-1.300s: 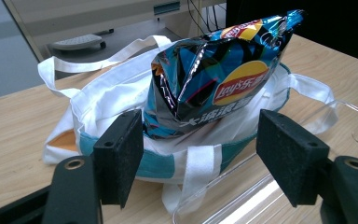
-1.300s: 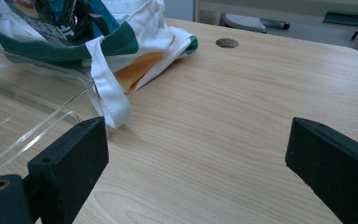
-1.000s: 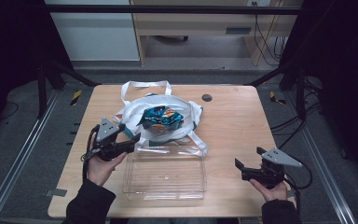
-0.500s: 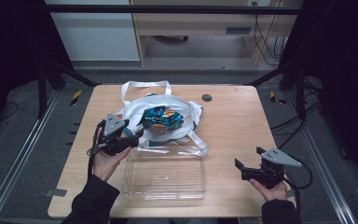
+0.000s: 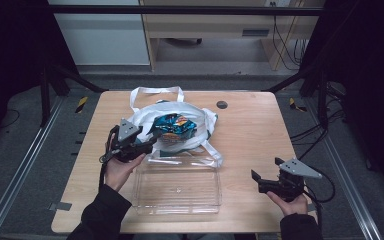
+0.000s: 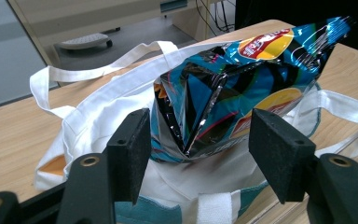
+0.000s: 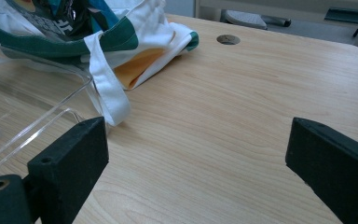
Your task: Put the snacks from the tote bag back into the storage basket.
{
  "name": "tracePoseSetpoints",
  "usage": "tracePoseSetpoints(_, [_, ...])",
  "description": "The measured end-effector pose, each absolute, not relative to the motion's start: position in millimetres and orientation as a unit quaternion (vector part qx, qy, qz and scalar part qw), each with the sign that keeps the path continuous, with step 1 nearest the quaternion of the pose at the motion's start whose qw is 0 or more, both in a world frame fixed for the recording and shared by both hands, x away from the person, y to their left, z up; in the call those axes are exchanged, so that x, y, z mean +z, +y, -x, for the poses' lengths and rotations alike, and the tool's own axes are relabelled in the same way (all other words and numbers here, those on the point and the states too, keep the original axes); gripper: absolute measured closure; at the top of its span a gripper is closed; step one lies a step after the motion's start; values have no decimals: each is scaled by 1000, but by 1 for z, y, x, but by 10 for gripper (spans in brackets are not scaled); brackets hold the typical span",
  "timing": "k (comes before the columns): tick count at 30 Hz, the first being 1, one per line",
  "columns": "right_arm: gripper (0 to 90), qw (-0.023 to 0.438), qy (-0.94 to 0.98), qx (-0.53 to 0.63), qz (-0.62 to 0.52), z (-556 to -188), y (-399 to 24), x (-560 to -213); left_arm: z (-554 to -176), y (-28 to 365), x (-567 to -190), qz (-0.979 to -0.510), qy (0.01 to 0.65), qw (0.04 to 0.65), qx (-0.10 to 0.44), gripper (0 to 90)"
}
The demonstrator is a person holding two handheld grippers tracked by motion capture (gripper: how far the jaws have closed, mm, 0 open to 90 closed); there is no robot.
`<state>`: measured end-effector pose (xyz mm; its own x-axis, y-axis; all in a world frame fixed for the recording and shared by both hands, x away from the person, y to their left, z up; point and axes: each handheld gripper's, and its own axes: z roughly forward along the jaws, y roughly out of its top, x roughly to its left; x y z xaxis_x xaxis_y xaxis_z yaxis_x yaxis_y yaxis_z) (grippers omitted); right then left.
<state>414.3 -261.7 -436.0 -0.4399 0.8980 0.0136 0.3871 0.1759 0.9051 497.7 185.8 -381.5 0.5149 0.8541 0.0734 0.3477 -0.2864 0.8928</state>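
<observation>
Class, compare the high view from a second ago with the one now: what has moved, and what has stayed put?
The left gripper has moved forward toward the chip bag in the white tote bag, jaws open around the bag's near end, nothing gripped yet. The right gripper, the clear tray and the bags stayed put.

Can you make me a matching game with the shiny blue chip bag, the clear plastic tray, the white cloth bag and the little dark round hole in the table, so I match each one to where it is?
Things:
1. shiny blue chip bag
2. clear plastic tray
3. white cloth bag
4. little dark round hole

Places:
A. in the wooden tabletop, beyond the bags
B. nearest the person, between the two hands
C. lying on the table under the snack
D. on top of the cloth, in front of the open left gripper

Pairs: 1-D, 2-B, 3-C, 4-A
</observation>
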Motion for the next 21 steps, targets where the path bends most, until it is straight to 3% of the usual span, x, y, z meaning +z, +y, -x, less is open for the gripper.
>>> tracePoseSetpoints(10, [62, 277, 716, 457, -450, -415, -261, -437, -506, 183, -385, -746, 406, 441, 289, 445])
tracePoseSetpoints(21, [62, 277, 716, 456, -451, -415, -262, -437, -514, 176, -390, -752, 408, 435, 280, 602])
